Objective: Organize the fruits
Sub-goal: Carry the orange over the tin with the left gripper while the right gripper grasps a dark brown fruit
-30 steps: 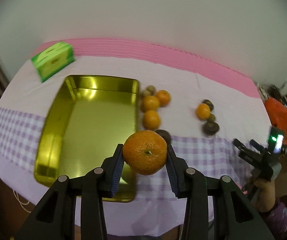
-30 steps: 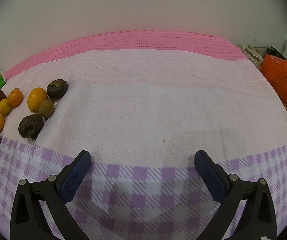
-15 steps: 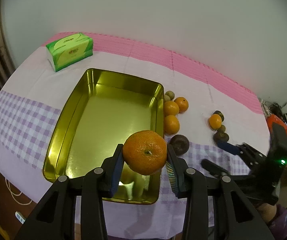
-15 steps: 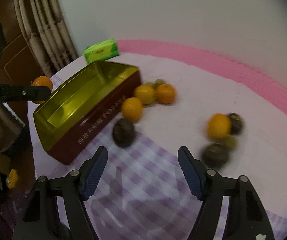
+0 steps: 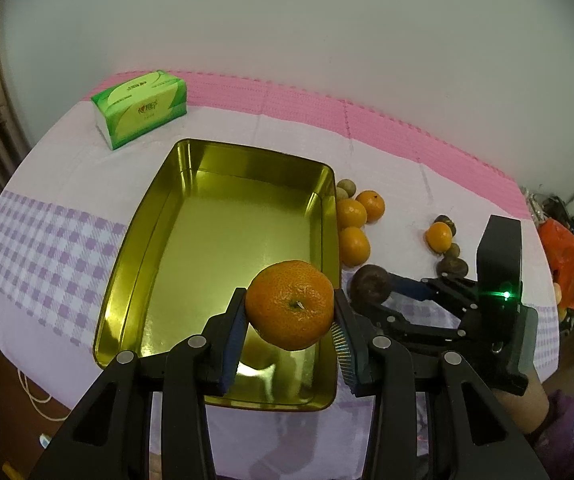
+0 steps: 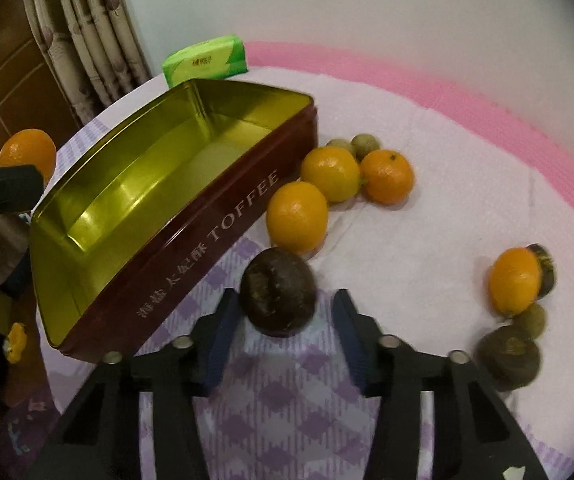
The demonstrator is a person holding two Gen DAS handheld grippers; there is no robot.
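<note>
My left gripper [image 5: 289,308] is shut on a mandarin orange [image 5: 289,304] and holds it above the near right corner of the golden tin [image 5: 135,232]. The right wrist view shows the same mandarin [image 6: 27,152] at far left. My right gripper [image 6: 287,300] points down at a dark brown fruit [image 6: 277,294] on the checked cloth, beside the tin's red wall [image 6: 207,240]. Its jaws are closing with that fruit between them, and a gap still shows at the right pad. The left wrist view shows the right gripper [image 5: 387,298] at the dark fruit [image 5: 369,284].
Three oranges [image 6: 329,174] and small greenish fruits [image 6: 363,146] lie along the tin's far right side. Another orange [image 6: 515,280] with dark fruits [image 6: 507,356] sits further right. A green tissue pack [image 5: 141,108] lies behind the tin. An orange bag [image 5: 567,260] sits at the table's right end.
My right gripper swung left from bare cloth to the dark fruit beside the tin, and its jaws narrowed around it. My left gripper kept the mandarin and shifted slightly over the tin.
</note>
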